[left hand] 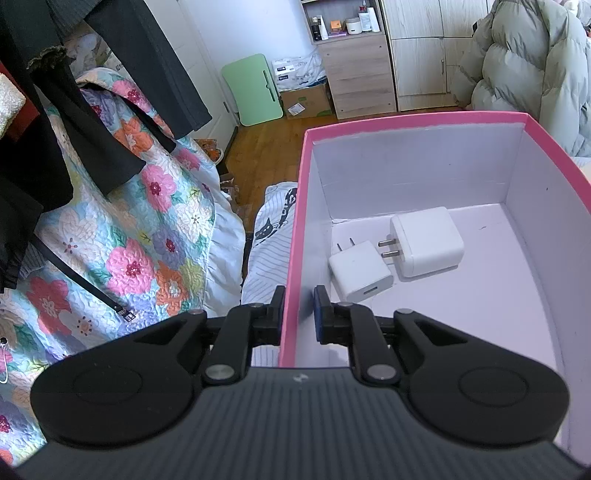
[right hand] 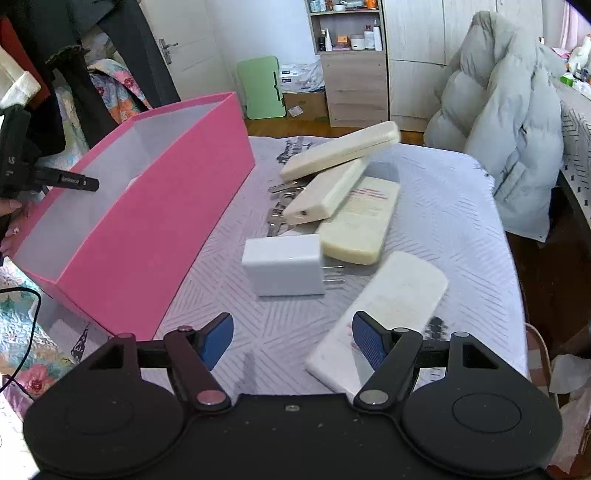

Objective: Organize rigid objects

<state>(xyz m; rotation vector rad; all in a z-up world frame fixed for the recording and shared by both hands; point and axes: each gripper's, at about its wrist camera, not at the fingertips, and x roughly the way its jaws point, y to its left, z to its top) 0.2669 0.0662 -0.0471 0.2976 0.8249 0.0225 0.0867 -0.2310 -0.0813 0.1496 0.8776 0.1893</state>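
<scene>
Charger: on the desk beside the pink box; stiff, light, smooth; grip its flat sides.
Right hand-held gripper: wide, empty.
Left hand-held gripper: narrow, straddling the box wall.

Keys mostly hidden under the stacked remotes, count unclear. Print on the third remote too blurred to read. Nearest remote partly covered by the right finger. Box near wall cut off behind the gripper body. Shelf bottles too small to identify. Hand cropped at left edge.
</scene>
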